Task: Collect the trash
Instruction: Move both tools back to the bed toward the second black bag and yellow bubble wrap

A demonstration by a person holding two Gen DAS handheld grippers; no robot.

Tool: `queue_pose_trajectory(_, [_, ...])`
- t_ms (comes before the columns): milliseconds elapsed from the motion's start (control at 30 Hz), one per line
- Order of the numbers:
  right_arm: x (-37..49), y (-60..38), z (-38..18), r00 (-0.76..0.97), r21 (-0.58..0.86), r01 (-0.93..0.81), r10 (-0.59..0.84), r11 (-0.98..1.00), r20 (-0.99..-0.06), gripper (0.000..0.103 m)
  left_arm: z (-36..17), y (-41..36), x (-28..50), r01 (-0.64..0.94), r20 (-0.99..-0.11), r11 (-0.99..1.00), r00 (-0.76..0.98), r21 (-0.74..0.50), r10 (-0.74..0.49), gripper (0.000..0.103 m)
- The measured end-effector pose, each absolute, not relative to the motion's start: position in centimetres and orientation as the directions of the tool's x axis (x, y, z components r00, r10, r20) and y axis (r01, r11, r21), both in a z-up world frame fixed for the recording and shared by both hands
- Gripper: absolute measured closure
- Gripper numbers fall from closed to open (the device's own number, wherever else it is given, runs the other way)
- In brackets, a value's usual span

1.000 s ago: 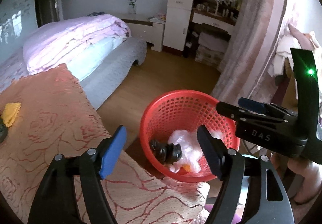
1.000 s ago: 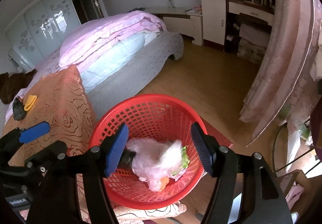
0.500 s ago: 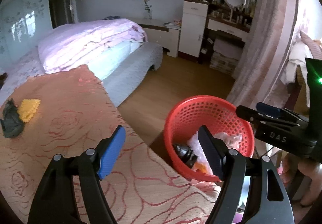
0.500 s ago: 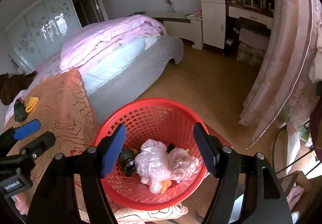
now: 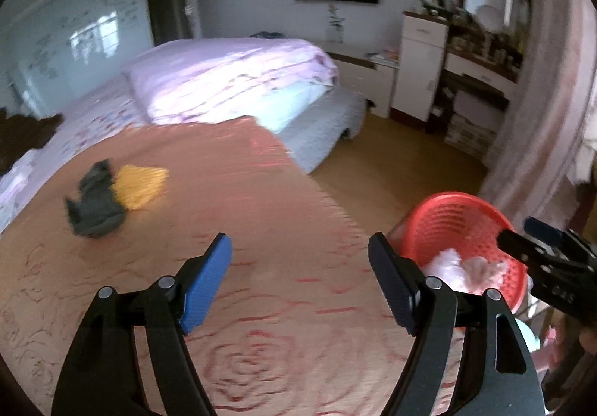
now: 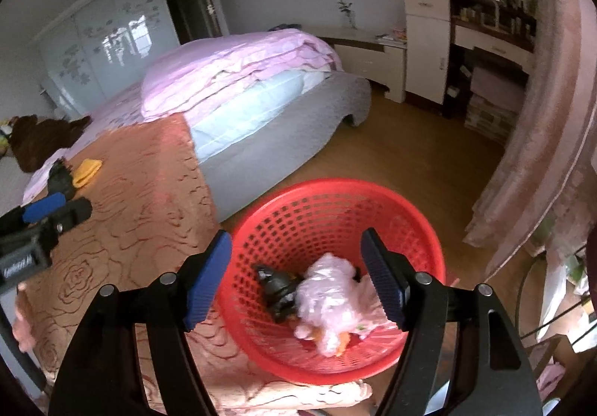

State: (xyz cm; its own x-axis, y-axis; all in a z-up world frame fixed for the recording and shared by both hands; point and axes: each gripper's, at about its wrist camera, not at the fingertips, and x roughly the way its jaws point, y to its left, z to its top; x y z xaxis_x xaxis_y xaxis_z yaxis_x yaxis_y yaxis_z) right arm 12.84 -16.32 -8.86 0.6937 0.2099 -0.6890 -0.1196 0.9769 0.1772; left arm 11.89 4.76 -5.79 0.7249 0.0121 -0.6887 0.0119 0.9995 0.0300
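A red mesh basket (image 6: 335, 199) stands on the floor by the bed's corner, also at the right of the left wrist view (image 5: 459, 203). In it lie a pink plastic bag (image 6: 328, 289) and a dark crumpled lump (image 6: 278, 285). My right gripper (image 6: 294, 244) hangs open above the basket with nothing between its fingers. My left gripper (image 5: 298, 248) is open and empty over the orange rose-patterned bedspread (image 5: 261, 199). Farther left on the spread lie a dark crumpled piece (image 5: 95, 207) and a yellow piece (image 5: 141, 184), touching each other.
A folded pink quilt (image 5: 231, 80) lies on the bed beyond the spread. Wooden floor (image 6: 410, 154) lies between the bed and a white cabinet (image 6: 425, 39) with a dresser. A pink curtain (image 6: 541, 117) hangs at the right. A dark brown heap (image 6: 41, 139) sits at far left.
The left gripper has swung left, away from the basket and over the bedspread; the dark and yellow pieces have come into view. The right gripper drew back slightly above the basket, jaws a little wider.
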Motion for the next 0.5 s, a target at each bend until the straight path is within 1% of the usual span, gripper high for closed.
queue_pose_trajectory(267, [12.1, -12.4, -7.9, 0.689, 0.191, -0.203, 0.279, 0.96, -0.669, 0.033, -4.9, 12.5, 12.1, -0.18, -0.688, 0.984, 0.713, 0.011, 0.138, 0.03])
queue_pose_trajectory(500, [12.0, -10.3, -8.0, 0.667, 0.199, -0.24, 0.31, 0.95, -0.678, 0.032, -4.5, 19.9, 12.3, -0.349, -0.691, 0.937, 0.682, -0.022, 0.238, 0.03])
